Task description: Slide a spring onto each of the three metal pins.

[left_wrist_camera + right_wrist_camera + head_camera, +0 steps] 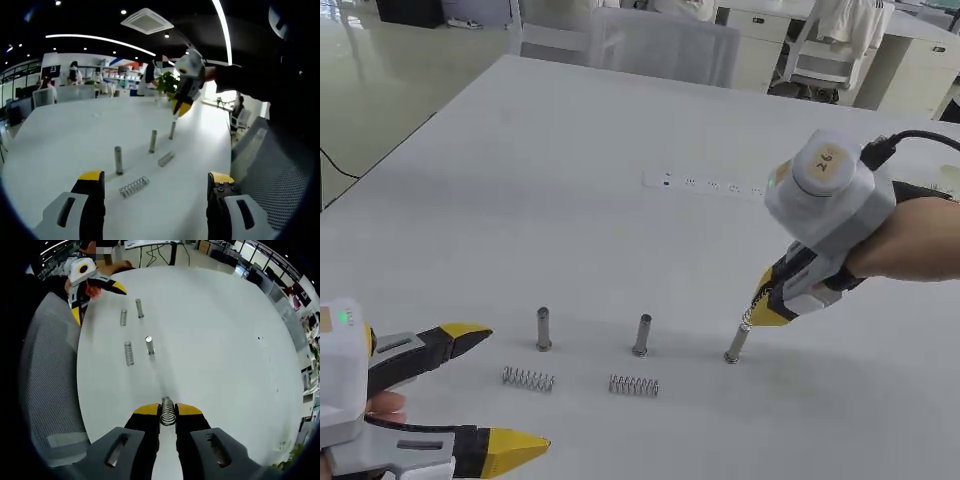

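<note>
Spring (168,416) held by right gripper (168,409), two springs (528,378) (634,385) loose beside three pins (543,328) (642,335) (736,343).

The head view is bright and evenly lit from above. The white table (570,180) looks clean and sharp, and the floor (380,90) carries a pale glare. The pins (543,328) and the loose springs (528,378) throw only faint, soft shadows.

In the left gripper view the ceiling (75,20) is dark, crossed by glowing strip lights (100,40). A window (225,95) is blown out to white, and the table's edges bow with the fisheye.

In the right gripper view the table glares almost white. The chair (50,390) stretches at the edge, and the spring (168,412) nearest the lens is slightly soft.
</note>
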A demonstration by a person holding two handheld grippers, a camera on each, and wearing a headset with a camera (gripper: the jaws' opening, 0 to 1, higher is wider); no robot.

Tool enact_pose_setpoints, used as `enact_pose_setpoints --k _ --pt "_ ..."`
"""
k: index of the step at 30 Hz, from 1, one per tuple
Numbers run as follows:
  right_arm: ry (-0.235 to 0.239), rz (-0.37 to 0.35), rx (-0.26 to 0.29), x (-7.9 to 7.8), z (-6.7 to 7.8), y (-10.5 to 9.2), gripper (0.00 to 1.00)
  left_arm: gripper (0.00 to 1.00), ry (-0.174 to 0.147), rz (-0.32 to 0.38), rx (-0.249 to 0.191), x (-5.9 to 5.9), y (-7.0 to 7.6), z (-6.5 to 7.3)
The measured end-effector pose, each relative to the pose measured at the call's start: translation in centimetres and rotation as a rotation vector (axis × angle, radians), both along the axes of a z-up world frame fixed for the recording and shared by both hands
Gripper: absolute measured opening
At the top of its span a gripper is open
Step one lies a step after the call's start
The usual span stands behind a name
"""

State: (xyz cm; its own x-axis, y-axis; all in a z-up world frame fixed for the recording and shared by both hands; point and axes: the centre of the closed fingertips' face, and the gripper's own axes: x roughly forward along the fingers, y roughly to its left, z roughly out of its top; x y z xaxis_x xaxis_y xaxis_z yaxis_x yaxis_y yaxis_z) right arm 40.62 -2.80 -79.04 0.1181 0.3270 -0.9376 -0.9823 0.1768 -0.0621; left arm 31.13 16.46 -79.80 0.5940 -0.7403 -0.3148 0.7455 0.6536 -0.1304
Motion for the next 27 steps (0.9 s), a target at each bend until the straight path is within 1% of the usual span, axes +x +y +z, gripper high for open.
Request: enact_pose_setpoints --k 8,12,14,17,22,24,27 --pt "0.023 0.004 -0.022 0.1 -0.8 0.0 0.08 0.80 0.001 0.005 -0.002 0.1 0.3 0.0" --pt "0.030 0.008 -0.036 0.2 -1.1 0.0 0.08 0.80 0.001 0.005 -0.003 0.1 0.3 -0.1" --pt "0.025 0.016 -0.049 0.3 -1.3 0.0 0.08 0.79 0.002 0.003 -0.003 0.1 0.2 -0.1" --pt "0.033 0.018 -0.053 0.3 -1.5 0.1 0.08 0.79 0.003 0.000 -0.003 0.1 0.2 -0.1" --pt "0.044 0.022 -0.079 0.7 -2.6 -0.1 0.08 0.79 0.002 -0.003 -0.002 0.1 0.1 -0.1" --pt "0.056 0.017 -0.078 0.8 -3.0 0.0 0.08 0.79 0.002 -0.003 -0.001 0.1 0.1 -0.1" --pt "0.062 0.014 -0.085 0.8 -3.7 0.0 0.08 0.79 0.002 -0.003 -0.001 0.1 0.1 0.0"
